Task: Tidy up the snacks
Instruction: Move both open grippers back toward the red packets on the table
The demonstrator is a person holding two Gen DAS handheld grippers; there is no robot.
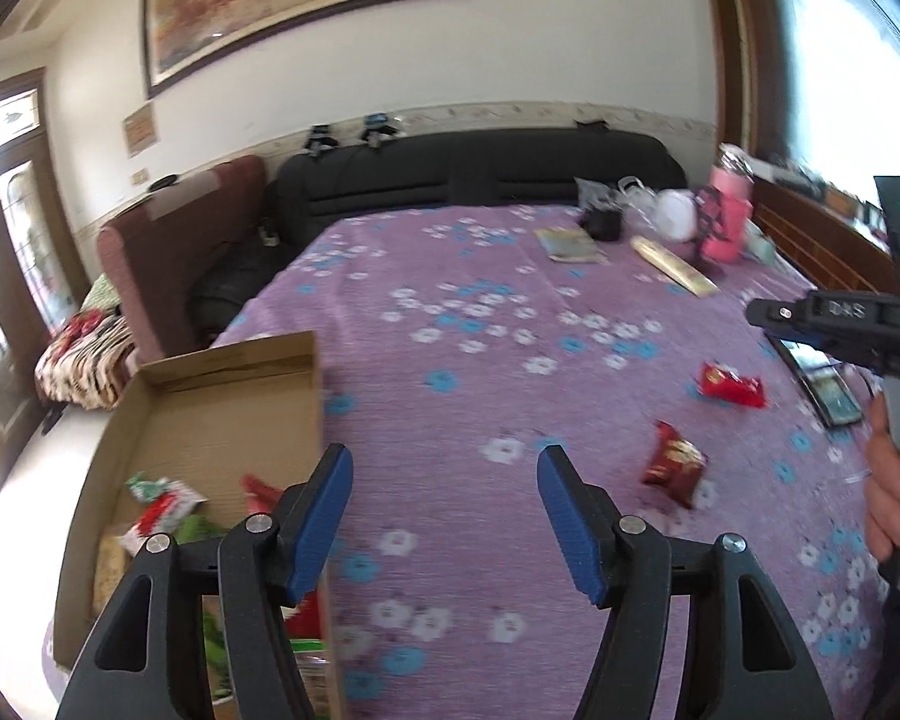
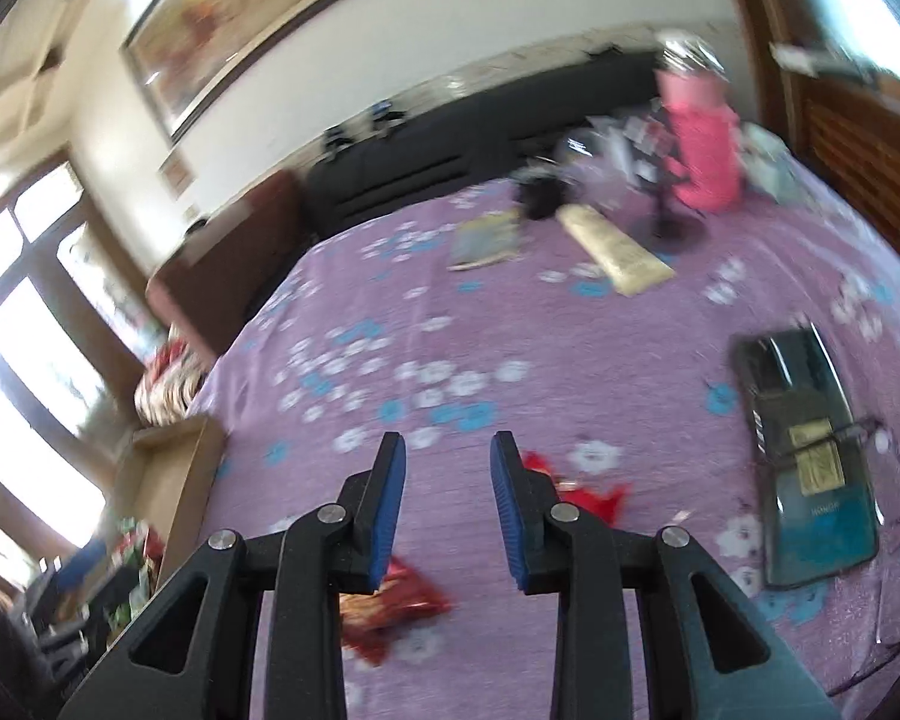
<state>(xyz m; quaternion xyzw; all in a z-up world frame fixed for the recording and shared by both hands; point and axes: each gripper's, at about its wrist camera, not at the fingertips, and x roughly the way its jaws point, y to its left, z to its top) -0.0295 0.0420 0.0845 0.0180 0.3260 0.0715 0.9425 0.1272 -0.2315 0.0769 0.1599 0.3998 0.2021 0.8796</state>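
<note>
A cardboard box (image 1: 210,414) sits at the left on the purple flowered cloth and holds several green, white and red snack packets (image 1: 162,507). My left gripper (image 1: 444,468) is open and empty, just right of the box. Two red snack packets lie loose on the cloth: a dark red one (image 1: 675,468) and a bright red one (image 1: 729,384). My right gripper (image 2: 447,450) is open and empty above them. In the right wrist view the dark red packet (image 2: 390,606) lies under the left finger and the bright red packet (image 2: 594,495) beside the right finger. The box (image 2: 168,480) is at the left.
A phone (image 2: 810,456) with a cable lies at the right. A pink bottle (image 1: 726,216), a long cream package (image 1: 672,264), a booklet (image 1: 570,243) and bags stand at the far end. A black sofa (image 1: 480,174) runs behind the table.
</note>
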